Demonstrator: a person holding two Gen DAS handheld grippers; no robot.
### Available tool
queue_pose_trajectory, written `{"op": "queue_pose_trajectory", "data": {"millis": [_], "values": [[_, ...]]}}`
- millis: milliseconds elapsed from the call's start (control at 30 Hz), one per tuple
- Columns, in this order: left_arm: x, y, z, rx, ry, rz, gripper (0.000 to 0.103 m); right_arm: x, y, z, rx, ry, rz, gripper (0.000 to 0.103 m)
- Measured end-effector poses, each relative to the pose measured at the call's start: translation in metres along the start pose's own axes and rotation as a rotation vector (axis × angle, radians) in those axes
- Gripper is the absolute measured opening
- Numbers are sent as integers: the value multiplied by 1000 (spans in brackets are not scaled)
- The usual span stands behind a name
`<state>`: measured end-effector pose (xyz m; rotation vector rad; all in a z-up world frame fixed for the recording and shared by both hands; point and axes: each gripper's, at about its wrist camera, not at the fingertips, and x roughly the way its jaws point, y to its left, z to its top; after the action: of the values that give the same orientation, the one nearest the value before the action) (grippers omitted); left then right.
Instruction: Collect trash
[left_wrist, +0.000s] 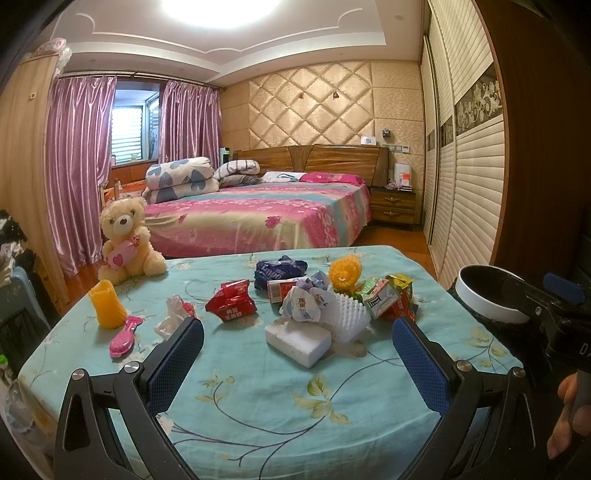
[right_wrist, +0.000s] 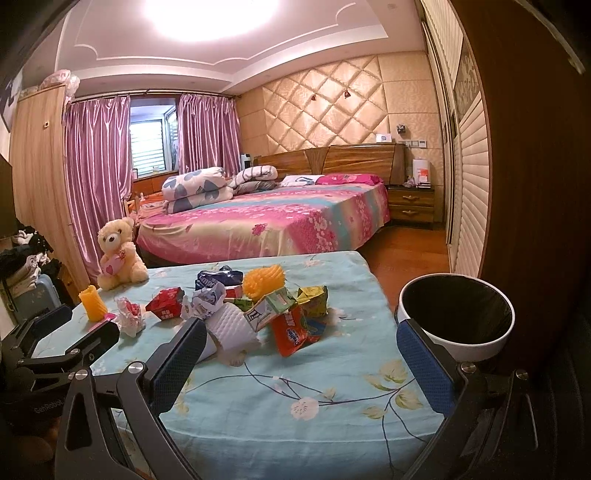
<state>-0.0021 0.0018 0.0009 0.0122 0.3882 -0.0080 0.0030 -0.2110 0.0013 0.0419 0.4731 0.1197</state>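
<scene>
Bare cloth on the table (left_wrist: 258, 413) is seen from 6 o'clock up to the white foam block (left_wrist: 298, 341), so a low approach there is unobstructed. Ahead at 12 o'clock the way is blocked by the wrapper pile (left_wrist: 332, 291). At 10 o'clock stand an orange foam sleeve (left_wrist: 106, 304) and a pink brush (left_wrist: 123, 341). At 3 o'clock the open bin (right_wrist: 456, 319) sits just beside the table edge.
</scene>
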Motion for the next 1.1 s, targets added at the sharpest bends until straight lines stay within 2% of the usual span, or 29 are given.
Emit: {"op": "queue_pose_trajectory", "data": {"millis": [1100], "values": [[12, 2, -1, -7, 32, -2, 102, 8, 0, -1, 21, 39, 25, 103]]}}
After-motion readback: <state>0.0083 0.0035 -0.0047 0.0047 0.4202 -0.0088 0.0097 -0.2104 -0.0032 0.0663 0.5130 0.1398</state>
